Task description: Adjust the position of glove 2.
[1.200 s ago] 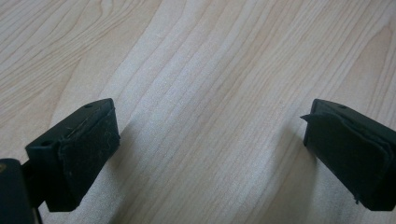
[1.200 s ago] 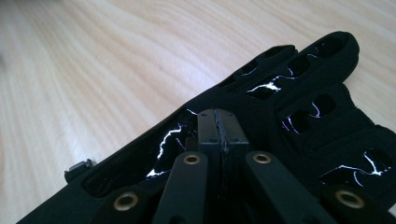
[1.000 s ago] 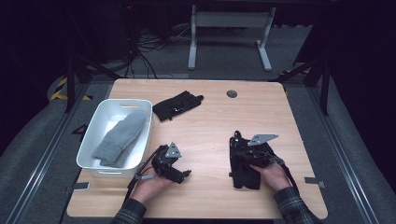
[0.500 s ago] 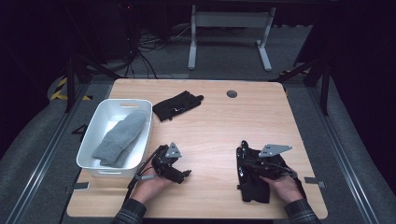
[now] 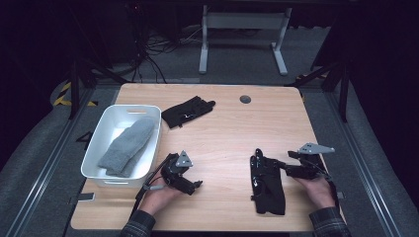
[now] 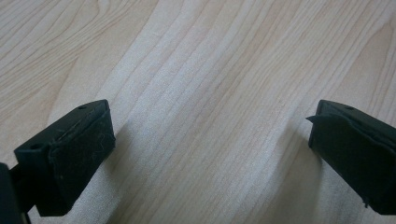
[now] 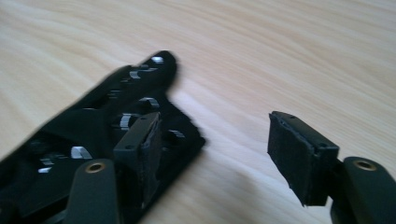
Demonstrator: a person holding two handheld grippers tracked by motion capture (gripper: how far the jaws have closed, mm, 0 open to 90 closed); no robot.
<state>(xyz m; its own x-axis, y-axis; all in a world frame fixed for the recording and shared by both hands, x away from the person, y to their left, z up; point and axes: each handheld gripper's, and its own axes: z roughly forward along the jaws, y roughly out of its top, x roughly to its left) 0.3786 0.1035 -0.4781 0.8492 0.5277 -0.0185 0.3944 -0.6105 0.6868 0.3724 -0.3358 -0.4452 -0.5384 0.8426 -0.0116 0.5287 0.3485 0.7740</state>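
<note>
Gloves are the work here: one black glove (image 5: pixel 267 182) lies flat on the wooden surface (image 5: pixel 227 133) at lower right of the high view. Just right of it, the right tool (image 5: pixel 282 167) has just been opening, nothing pinched between its jaws. At lower centre-left, the left tool (image 5: pixel 196 185) stands apart over bare wood.

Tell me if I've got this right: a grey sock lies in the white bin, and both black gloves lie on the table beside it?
Not quite. Only one black glove lies beside the white bin, where the grey sock lies. The other glove lies far across the table, by the right tongs, as the high view shows.
</note>
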